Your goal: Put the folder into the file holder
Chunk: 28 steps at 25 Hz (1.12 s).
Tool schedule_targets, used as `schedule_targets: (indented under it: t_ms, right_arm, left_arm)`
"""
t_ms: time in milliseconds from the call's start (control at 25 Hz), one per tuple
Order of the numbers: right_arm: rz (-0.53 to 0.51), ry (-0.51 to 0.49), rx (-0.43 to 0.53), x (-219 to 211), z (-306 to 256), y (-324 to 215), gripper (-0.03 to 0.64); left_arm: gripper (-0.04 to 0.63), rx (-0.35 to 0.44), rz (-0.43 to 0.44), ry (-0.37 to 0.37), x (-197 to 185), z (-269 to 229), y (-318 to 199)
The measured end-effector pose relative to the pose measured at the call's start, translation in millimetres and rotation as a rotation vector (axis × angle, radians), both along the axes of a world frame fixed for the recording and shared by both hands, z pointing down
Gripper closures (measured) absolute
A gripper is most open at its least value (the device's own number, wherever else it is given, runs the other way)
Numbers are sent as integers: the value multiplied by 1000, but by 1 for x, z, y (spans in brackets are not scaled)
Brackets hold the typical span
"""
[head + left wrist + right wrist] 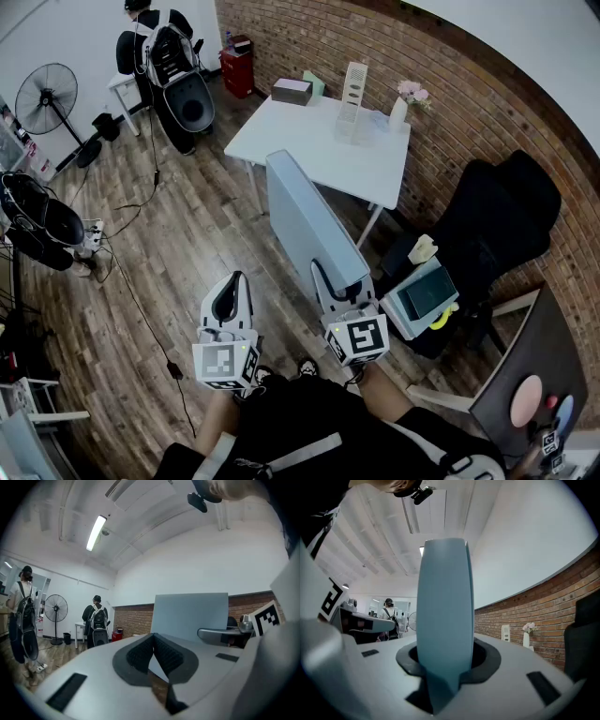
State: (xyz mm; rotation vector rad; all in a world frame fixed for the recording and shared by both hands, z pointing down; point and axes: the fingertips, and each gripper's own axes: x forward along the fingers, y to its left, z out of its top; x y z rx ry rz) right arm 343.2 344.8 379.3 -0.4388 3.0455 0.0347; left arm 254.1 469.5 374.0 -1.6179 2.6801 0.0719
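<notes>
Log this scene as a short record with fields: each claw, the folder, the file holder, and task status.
left claw: shut, nothing in it
right claw: shut on the folder
folder: blue-grey, held on edge above the wood floor, short of the table
file holder: white, upright on the white table near the brick wall
task status: folder not yet in the file holder

No legible text, labels or numbers
</notes>
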Motion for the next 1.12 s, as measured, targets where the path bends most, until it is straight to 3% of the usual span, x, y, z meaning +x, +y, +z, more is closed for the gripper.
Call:
schedule_targets:
  t_ms: [320, 600, 880, 1120]
  right_arm:
    - [-48, 14, -1, 9, 13, -15, 465]
    - [-71, 6, -11, -12, 17, -23, 467]
    - [-91, 34, -3, -60, 26, -36, 472]
    - [-97, 37, 1, -129, 22, -62, 474]
  left_arm:
    - [572, -6, -43, 12, 9, 13, -11]
    - [572, -31, -73, 28, -9, 25, -10]
    - [572, -24, -82, 55, -60, 39, -25]
    - [572, -17, -75, 63, -130, 38, -51]
